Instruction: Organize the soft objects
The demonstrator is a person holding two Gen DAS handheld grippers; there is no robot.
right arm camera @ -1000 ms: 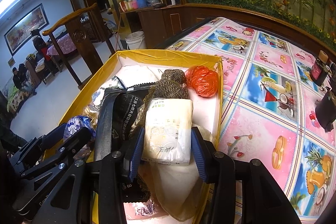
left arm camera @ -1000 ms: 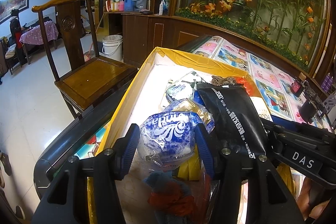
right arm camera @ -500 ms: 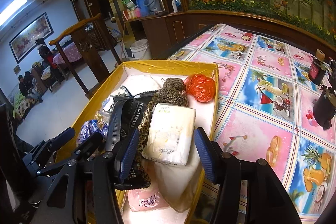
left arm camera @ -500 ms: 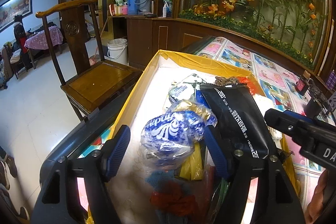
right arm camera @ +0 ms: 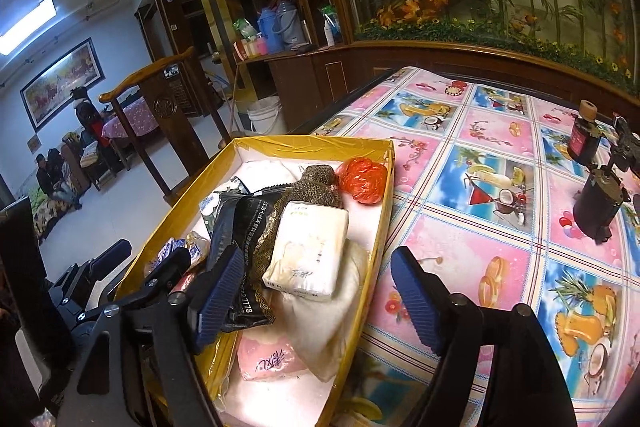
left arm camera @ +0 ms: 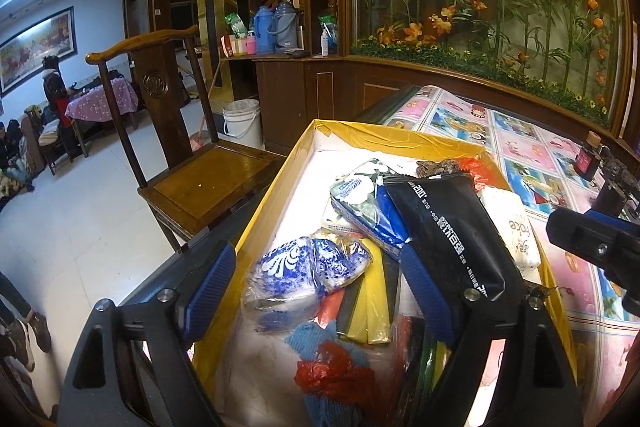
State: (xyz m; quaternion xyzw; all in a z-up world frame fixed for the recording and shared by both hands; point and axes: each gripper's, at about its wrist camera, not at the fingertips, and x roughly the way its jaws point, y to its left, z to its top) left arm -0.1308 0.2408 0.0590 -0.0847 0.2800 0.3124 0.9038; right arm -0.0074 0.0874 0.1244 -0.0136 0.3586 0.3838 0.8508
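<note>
1. At the left of the room stands a wooden chair on a pale tiled floor; further right a white bucket sits before a dark wooden counter, and a glass wall of artificial flowers fills the right.
2. The surface wears a pink and blue picture cloth; a yellow-walled box rests on its left part, and a dark bottle stands far right.
3. The left hand-held gripper has just been opening; its blue pads stand apart from the blue-and-white packet, which lies between them in the box, untouched.
4. The right hand-held gripper has likewise just been opening and grips nothing; the white tissue pack lies in the box between and just ahead of its pads, on a black pouch.
</note>
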